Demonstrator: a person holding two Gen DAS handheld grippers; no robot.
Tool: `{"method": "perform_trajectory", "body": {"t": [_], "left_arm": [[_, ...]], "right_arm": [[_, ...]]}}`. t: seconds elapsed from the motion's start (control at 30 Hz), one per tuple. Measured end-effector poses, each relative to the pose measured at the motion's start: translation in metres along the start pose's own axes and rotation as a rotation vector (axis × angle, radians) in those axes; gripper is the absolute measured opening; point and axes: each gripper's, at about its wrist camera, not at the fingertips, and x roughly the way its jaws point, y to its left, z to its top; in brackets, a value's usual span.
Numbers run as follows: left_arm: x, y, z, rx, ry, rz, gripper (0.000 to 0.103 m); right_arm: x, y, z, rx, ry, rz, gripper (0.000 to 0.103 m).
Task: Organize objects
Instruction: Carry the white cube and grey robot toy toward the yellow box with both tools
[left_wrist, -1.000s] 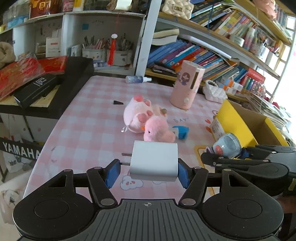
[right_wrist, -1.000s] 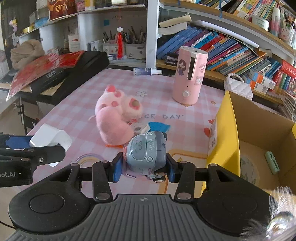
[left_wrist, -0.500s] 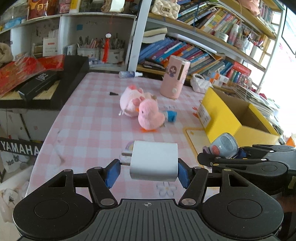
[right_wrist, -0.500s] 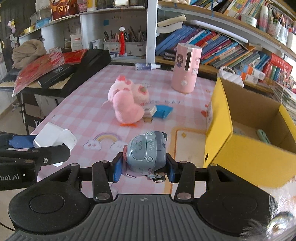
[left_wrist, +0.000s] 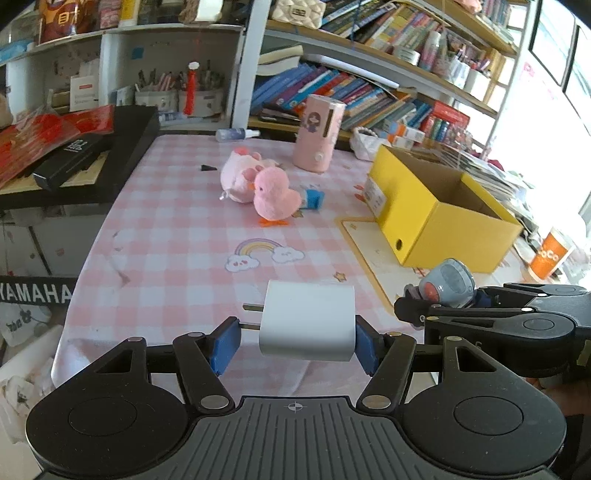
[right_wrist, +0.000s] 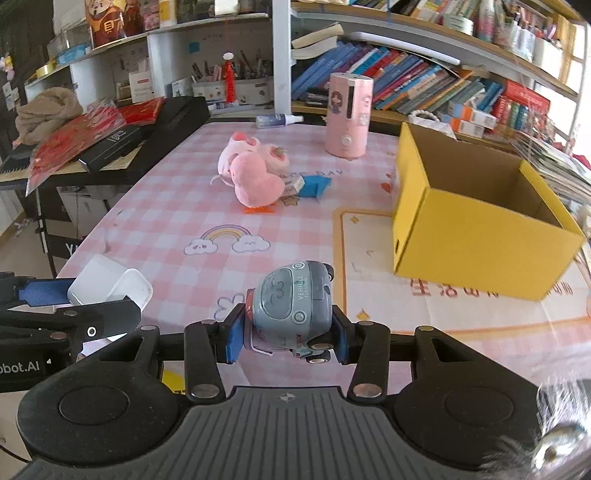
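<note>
Left gripper (left_wrist: 297, 341) is clamped on the white charger (left_wrist: 308, 325), with one pad on its prongs; right gripper (right_wrist: 288, 338) is clamped on the toy car (right_wrist: 291, 308). Both are in the air over the near table edge, with the yellow box (right_wrist: 476, 229) well apart. Risks: prong-side contact looks thin, so the charger may pivot out; rounded car could roll in the pads.

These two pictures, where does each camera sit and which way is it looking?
Left wrist view: sits on the left gripper, looking forward and down over the table; its fingers clamp a white charger; the right gripper shows at right.
Right wrist view: sits on the right gripper, facing the same way; its fingers clamp a grey toy car; the left gripper shows at left.
Shared: pink chick, yellow box, pink canister, bookshelves.
</note>
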Motion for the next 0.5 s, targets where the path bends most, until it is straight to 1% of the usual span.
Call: {"method": "perform_trajectory", "body": {"t": [0.23,0.5], "left_arm": [[-0.007,-0.011,-0.015,0.041,0.029,-0.032,0.064],[-0.005,-0.035,-0.028,0.122,0.074,-0.104,0.064]], "right_arm": [[-0.018,-0.002,-0.023,0.041,0.007,-0.021,0.043],[-0.035,-0.020,-0.052,0.143,0.043,-0.078,0.043]]}}
